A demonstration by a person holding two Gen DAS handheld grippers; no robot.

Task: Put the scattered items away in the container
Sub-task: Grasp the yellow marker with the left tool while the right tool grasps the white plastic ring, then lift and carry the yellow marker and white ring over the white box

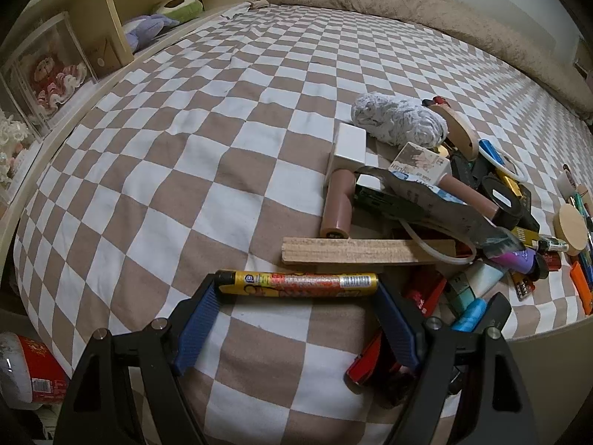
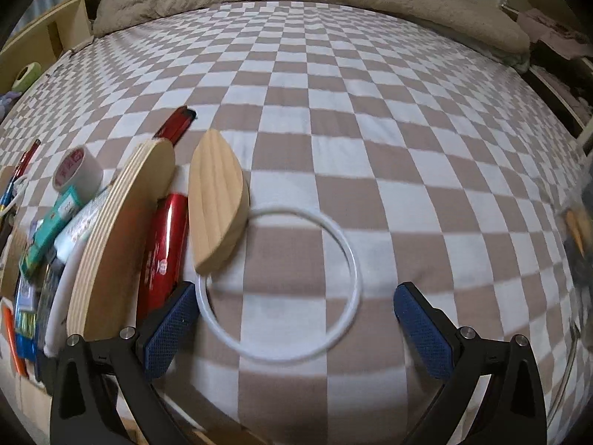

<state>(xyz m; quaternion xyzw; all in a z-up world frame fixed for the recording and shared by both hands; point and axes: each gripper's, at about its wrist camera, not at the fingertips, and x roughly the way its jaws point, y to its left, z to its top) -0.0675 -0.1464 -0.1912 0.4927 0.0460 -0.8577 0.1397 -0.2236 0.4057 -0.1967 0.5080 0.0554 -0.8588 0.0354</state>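
**Left claw clamps the marker, right claw hangs wide over the white ring**

Over on the left wrist view, the left gripper [image 1: 296, 289] has the yellow marker [image 1: 296, 282] pinned lengthwise, one blue pad on each end of the barrel, jaws spread wide to take it. The marker lies crosswise just above the checkered bedsheet [image 1: 207, 155]. Just past it, toward 12 o'clock, lies a wooden block [image 1: 367, 251], and beyond that, at 1 o'clock, the pile: a brown tube [image 1: 336, 205], a white box [image 1: 348, 146], a grey fluffy cloth [image 1: 398, 120] and a tangle of smaller bits trailing off to 3 o'clock. A red can [image 1: 27, 367] sits down at 8 o'clock, off the bed's edge.

Switch to the right wrist view: the right gripper [image 2: 296, 330] stands wide, nothing between the pads. The white ring [image 2: 343, 239] lies flat on the sheet, its near arc between the fingers, its left edge touching the left pad or just beside it. At 11 o'clock a wooden oval [image 2: 217, 200] leans tilted over the ring's rim, beside a red canister [image 2: 165, 248] and a plywood disc [image 2: 118, 237] standing on edge. A tape roll [image 2: 78, 172] sits at 10 o'clock. No container that I can make out in either view.
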